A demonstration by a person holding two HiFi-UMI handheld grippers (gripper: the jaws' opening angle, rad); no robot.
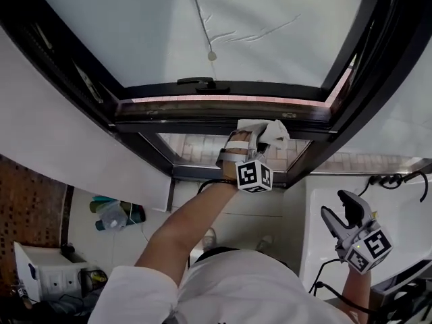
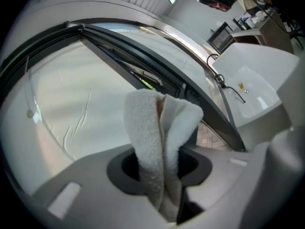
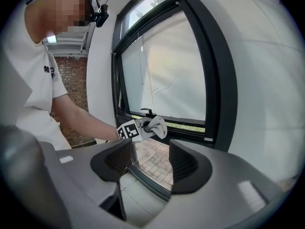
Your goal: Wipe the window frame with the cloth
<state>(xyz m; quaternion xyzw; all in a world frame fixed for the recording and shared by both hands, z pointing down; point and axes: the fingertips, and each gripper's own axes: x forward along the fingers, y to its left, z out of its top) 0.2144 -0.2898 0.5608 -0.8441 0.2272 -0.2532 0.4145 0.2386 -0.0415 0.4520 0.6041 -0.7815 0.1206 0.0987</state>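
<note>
Your left arm (image 1: 177,231) stretches up from the white shirt, and the left gripper (image 1: 244,139) at its end is clenched on the cloth (image 1: 271,131), a white towel bunched between the jaws. The cloth is pressed to the bottom rail of the dark window frame (image 1: 175,121), nearer the rail's right corner than its left. The wiping stroke seems to be in hand, and most of the rail probably remains to be covered. For the next move, keep the grip firm and slide the cloth along the rail toward a corner, holding it flat against the metal. Your right gripper (image 1: 337,208) hangs low at the right, well apart from the frame, jaws spread with nothing between them. Mind the handle (image 1: 196,82) on the rail just above, and the pull cord (image 1: 212,56) hanging before the pane; either could snag the cloth.
</note>
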